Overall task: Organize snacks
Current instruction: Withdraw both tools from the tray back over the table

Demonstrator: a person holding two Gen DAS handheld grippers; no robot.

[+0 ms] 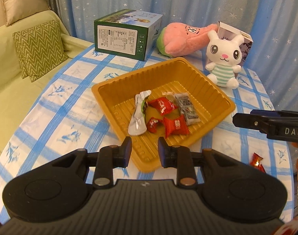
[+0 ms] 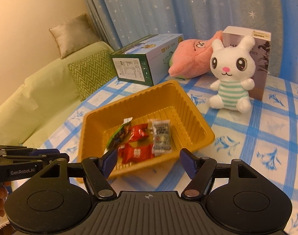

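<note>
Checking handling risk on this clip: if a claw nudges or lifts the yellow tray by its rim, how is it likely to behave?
The yellow tray looks like thin ribbed moulded plastic, so it is probably light and may slide on the checked tablecloth when pushed. Gripped at one rim, it could flex. It holds only a few wrapped snacks, which might shift or spill if it tilts.

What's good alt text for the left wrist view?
Open left gripper hovers over the near edge of a yellow tray holding wrapped snacks; one red candy lies outside it on the blue-checked tablecloth.
</note>
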